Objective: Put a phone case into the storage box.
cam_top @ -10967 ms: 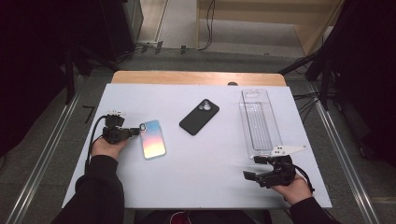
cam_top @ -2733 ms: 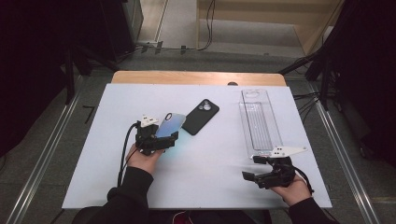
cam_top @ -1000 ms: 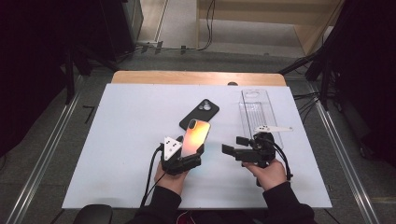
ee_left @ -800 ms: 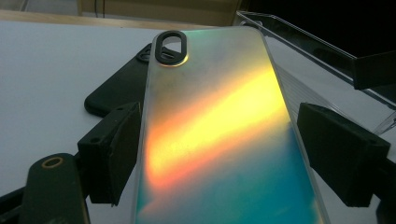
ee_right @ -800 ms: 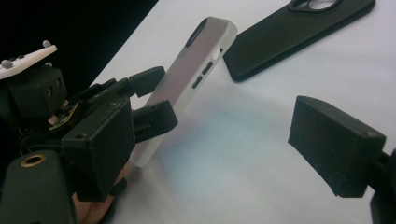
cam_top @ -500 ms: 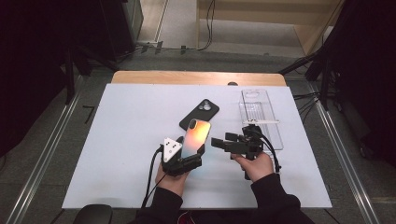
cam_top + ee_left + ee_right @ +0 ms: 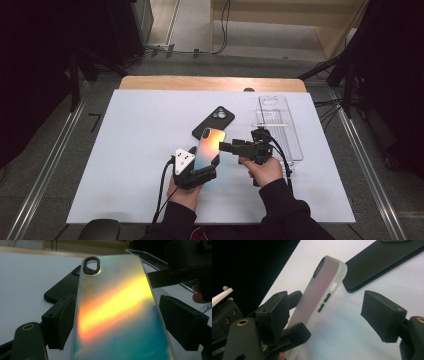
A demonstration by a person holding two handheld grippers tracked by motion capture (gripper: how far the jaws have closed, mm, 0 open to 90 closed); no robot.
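The right gripper (image 7: 227, 146) has slid in beside the iridescent phone case (image 7: 208, 148), its spread jaws just closing around the case's edge without pinching yet, while the left gripper (image 7: 196, 172) pinches it tilted above the table (image 7: 125, 165), so a handover looks imminent.

The high view is looking down on the table (image 7: 125, 150); both gripper views are closely sharing the phone case (image 7: 117, 310).
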